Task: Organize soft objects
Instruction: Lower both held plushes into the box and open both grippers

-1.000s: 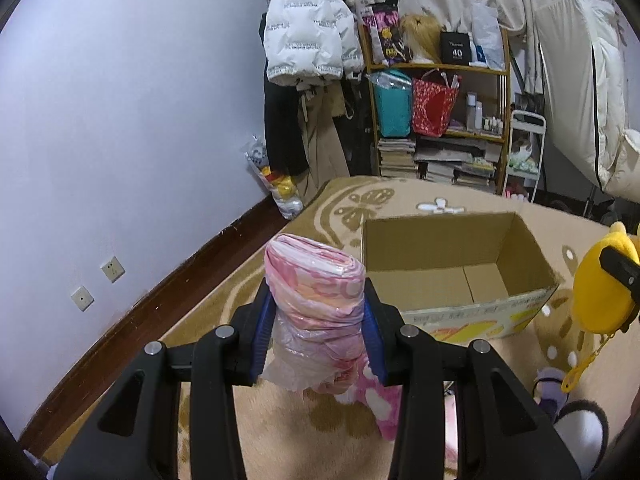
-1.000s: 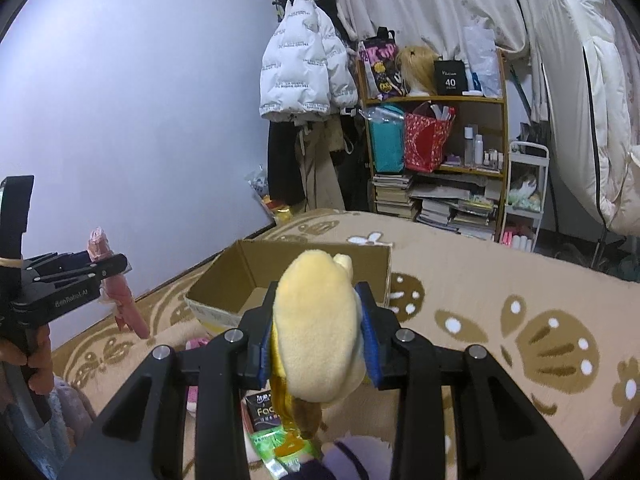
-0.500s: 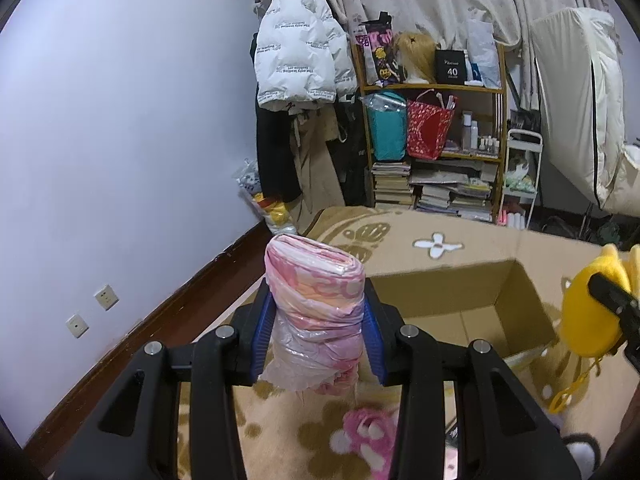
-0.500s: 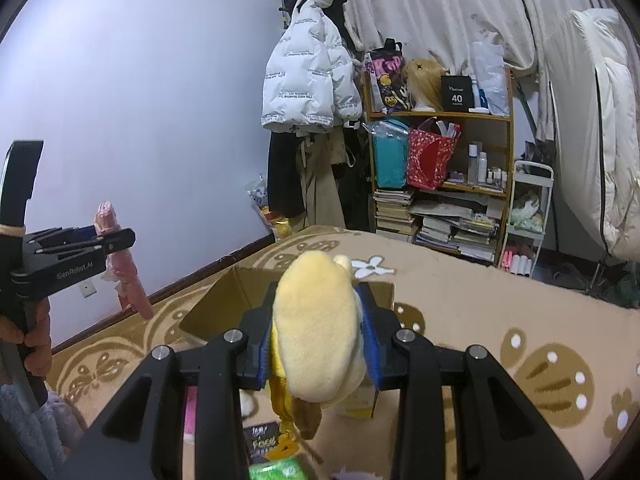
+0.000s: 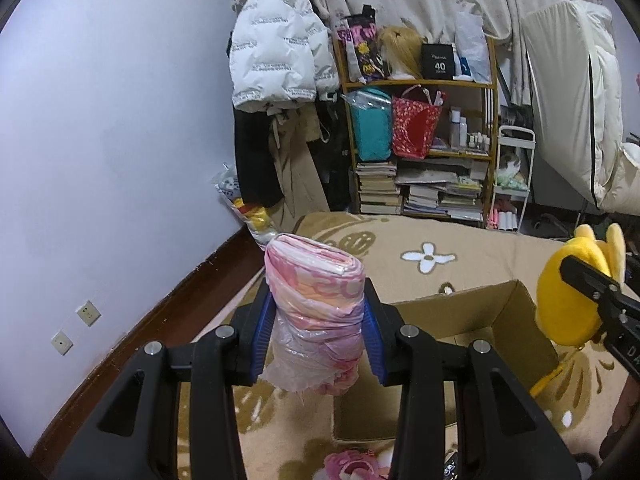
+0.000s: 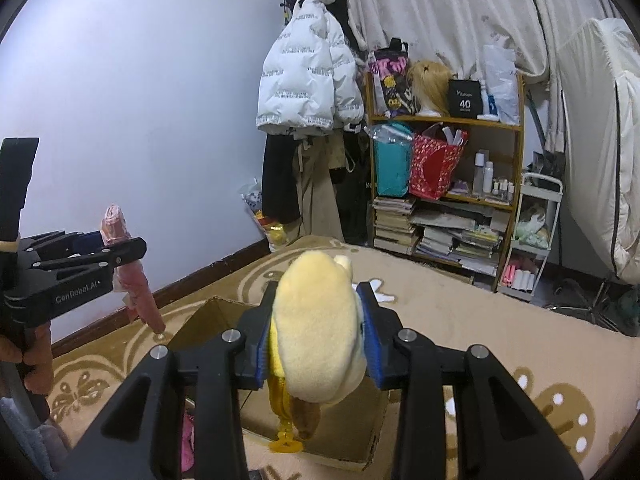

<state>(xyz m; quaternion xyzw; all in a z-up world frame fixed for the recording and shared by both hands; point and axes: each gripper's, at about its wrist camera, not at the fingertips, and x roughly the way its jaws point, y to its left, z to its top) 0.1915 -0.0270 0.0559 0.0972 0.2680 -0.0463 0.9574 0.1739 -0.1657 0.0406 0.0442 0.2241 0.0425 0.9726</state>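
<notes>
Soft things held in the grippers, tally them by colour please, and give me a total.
Pink: 1, the bundle in the left gripper.
Yellow: 1, the plush toy in the right gripper.
Total: 2.

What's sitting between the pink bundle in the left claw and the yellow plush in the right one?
The open cardboard box, below the gap between pink bundle and yellow plush; nothing else separates them. The left wrist view shows it best.
</notes>
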